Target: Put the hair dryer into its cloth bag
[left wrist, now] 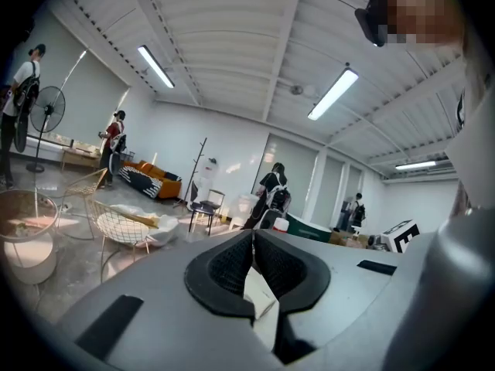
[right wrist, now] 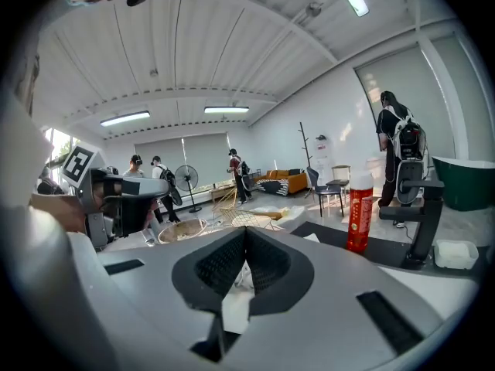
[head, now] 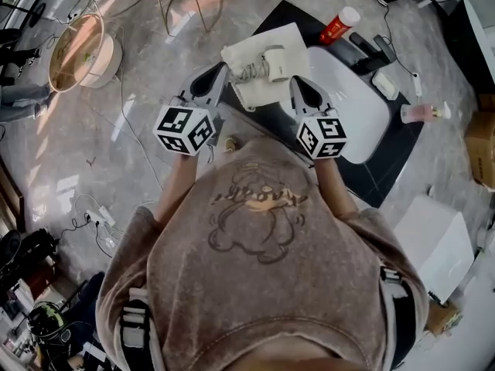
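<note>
Both tongs are clenched on the bag (head: pixel 263 43), each with a fold of its white cloth nipped between the jaws. The left gripper (head: pixel 220 71) has the near edge at about 7 o'clock of the bag, and the right gripper (head: pixel 298 82) has it at about 5 o'clock. They point away from the person, nearly level.

The bag lies on a black mat (head: pixel 387 161), at 12 o'clock from where the person stands. The dryer (head: pixel 276 62), white with a coiled cord, sits in the middle of the cloth between the two grippers. From the head view I cannot tell if it is partly inside the bag or only lying on top.

A red can (head: pixel 337 25) with a white cap stands at 1 o'clock of the bag. Its label carries pale print, too small to read. A pink bottle (head: pixel 421 113) lies at 3 o'clock, near the mat's edge.

The person's shirt (head: pixel 263 230) shows an outlined bear with a line of lettering across it, which I cannot make out.
</note>
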Available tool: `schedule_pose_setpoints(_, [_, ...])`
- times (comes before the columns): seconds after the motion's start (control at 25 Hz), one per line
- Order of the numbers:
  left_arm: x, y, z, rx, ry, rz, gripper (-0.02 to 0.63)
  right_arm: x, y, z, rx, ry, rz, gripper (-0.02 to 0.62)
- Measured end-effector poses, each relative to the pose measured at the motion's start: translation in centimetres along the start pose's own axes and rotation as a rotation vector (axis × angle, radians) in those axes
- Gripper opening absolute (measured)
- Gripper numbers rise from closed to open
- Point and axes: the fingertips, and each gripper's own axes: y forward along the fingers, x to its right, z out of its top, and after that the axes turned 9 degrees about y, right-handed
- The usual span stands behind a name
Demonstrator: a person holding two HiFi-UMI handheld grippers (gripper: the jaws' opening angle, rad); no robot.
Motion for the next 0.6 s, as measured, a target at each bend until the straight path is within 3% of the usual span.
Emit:
schedule_pose_setpoints(0.12, [-0.1, 0.3, 0.0, -0.001, 0.001, -0.008, 0.028, 0.1, -0.1, 0.0, -0.004, -0.005, 0.001, -0.002])
schedule_pose_setpoints(0.32, [0.3, 0.8, -0.5, -0.027, 0.004, -0.052, 0.145, 0.4, -0.1, 0.0, -0.006, 0.002, -0.004, -0.002])
schedule_pose_setpoints(0.6, [0.8, 2.4, -1.5, -0.086, 0.071, -0.132, 0.295, 0.3, -0.6, -0.2, -0.014, 0.001, -0.015, -0.002])
